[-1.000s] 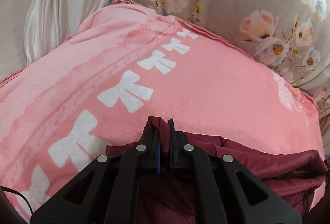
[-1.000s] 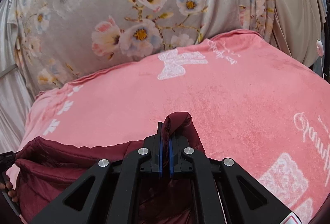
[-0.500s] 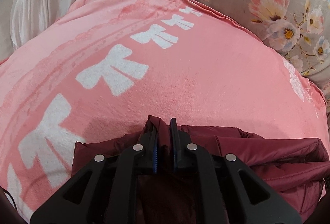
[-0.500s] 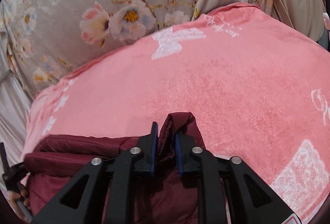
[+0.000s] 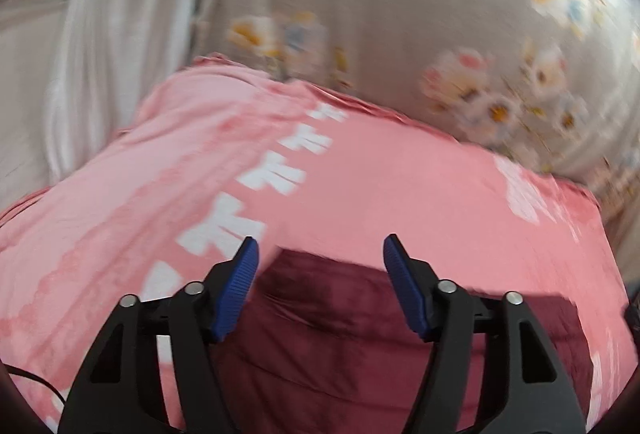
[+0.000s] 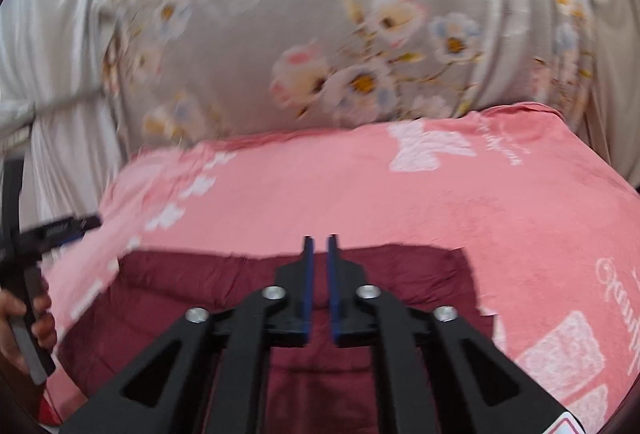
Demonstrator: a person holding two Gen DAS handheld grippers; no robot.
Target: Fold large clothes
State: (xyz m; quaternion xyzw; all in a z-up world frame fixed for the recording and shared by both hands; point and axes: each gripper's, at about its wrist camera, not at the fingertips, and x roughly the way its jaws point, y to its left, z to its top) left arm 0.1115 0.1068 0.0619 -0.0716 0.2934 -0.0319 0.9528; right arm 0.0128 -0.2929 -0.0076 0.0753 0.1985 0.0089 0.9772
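**Both grippers off the jacket, fold laid flat below us**

We're over the maroon garment [image 5: 352,318] now, and it lies flat on the pink blanket [image 5: 400,194], just under and ahead of both tools; nothing of it sits between any fingers. Our left gripper [image 5: 319,258] has its jaws spread wide, blue pads well apart, the cloth showing through the gap; our right gripper [image 6: 319,254] has its jaws drawn nearly together with only a thin slit between them, and we see no fabric caught in that slit.

The relation that counts: in the right wrist view the garment's [image 6: 280,286] long axis runs side to side across our line of reach, its far edge a fairly straight line just beyond the fingertips; its right-hand corner is nearer the right gripper, its left end nearer the left hand [image 6: 24,326] at the frame's edge. So any next fold, we judge, starts from an end or a near edge, one tool each.

The blanket is plush, with white bows; behind it rises a grey floral cloth [image 6: 360,14], and pale drapes [image 5: 100,54] hang to the left; both views are blurred.
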